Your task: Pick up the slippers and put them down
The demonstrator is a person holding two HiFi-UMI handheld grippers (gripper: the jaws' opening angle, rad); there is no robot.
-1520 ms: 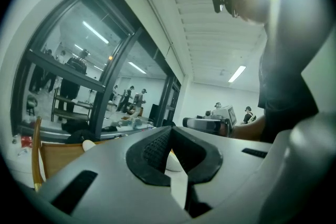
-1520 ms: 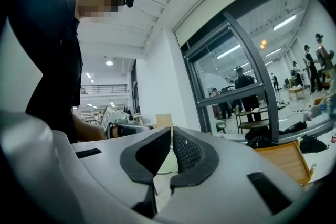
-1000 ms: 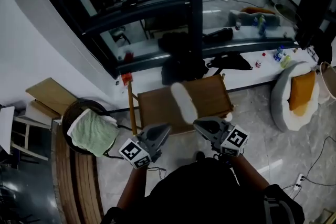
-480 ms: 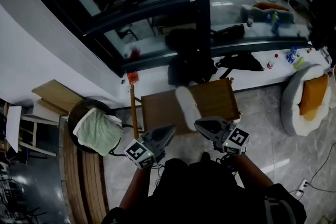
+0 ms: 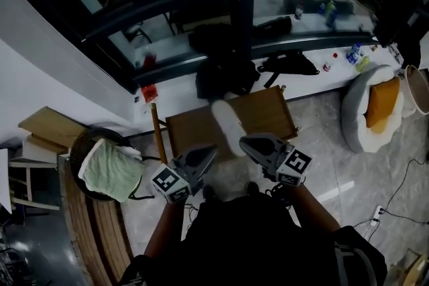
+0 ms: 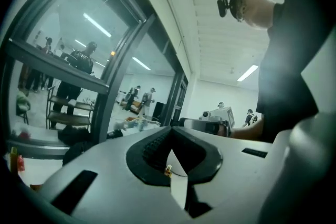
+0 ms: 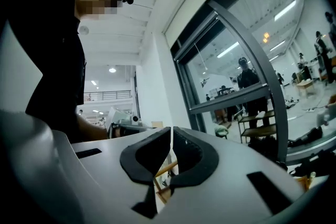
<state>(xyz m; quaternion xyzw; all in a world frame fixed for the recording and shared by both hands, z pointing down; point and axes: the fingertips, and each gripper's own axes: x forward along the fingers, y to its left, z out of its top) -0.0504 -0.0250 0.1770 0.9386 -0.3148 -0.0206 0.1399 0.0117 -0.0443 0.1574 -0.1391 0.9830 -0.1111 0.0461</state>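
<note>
As the head view shows, the white slipper [image 5: 226,125] lies on the wooden table [image 5: 271,110]. Left gripper view: left gripper [image 6: 170,131] closed, empty. Right gripper view: right gripper [image 7: 171,132] also closed, empty; it should open before reaching.

Head view dim and soft; gripper views brighter, strongly bent at edges.

Slipper [image 5: 226,125] white; counter [image 5: 268,110] brown wood; towel [image 5: 110,169] pale green; cushion [image 5: 377,104] orange. Left gripper [image 5: 212,153] and right gripper [image 5: 243,143] grey, each bearing black-and-white square markers.
</note>
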